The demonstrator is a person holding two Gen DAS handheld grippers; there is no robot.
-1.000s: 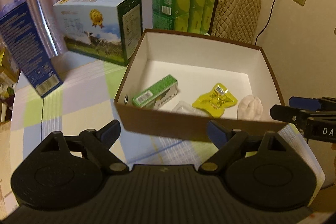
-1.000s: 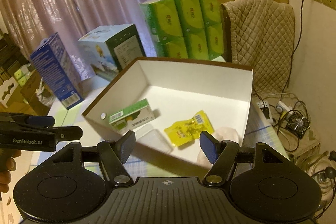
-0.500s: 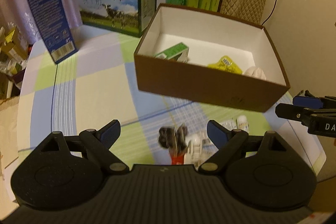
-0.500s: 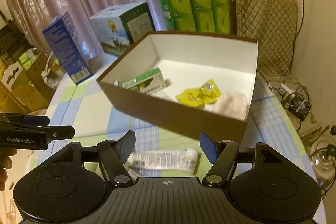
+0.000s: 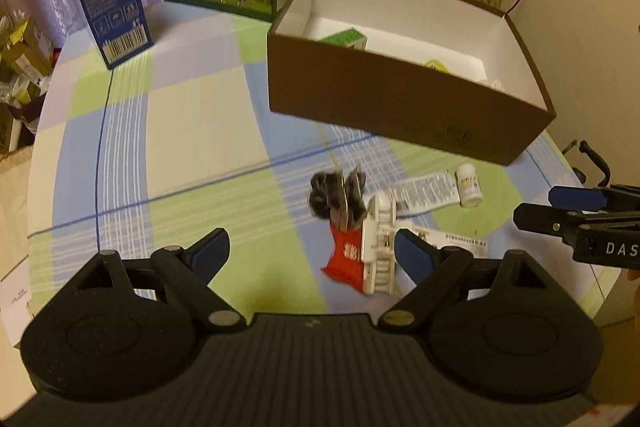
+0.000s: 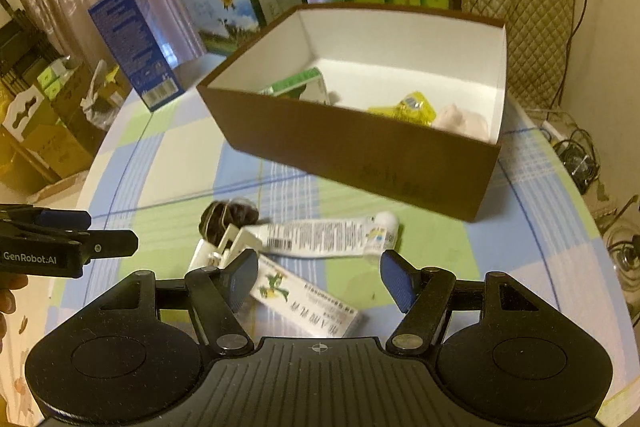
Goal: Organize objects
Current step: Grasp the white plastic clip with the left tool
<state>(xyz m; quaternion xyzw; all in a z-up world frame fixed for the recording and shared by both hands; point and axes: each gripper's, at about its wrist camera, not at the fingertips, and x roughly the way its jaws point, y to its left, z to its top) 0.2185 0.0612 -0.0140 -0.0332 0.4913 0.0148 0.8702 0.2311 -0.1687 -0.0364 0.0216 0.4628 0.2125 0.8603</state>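
A checked tabletop (image 6: 192,155) in green, blue and cream fills both views, curtains and stacked cartons behind it. The loose things lie low in the centre: a white tube (image 6: 320,237), a flat green-and-white carton (image 6: 308,307), a white clip (image 5: 378,247) on a red packet (image 5: 346,259), a dark bundle (image 6: 228,217). All look light; I judge the tube soft, best pinched mid-body. The brown box (image 6: 360,147) sits above them, partly filled. My left gripper (image 5: 308,255) and right gripper (image 6: 314,277) both hang spread and empty.

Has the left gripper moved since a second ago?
Yes. The left gripper pulled back from the brown box; the box now sits farther away.
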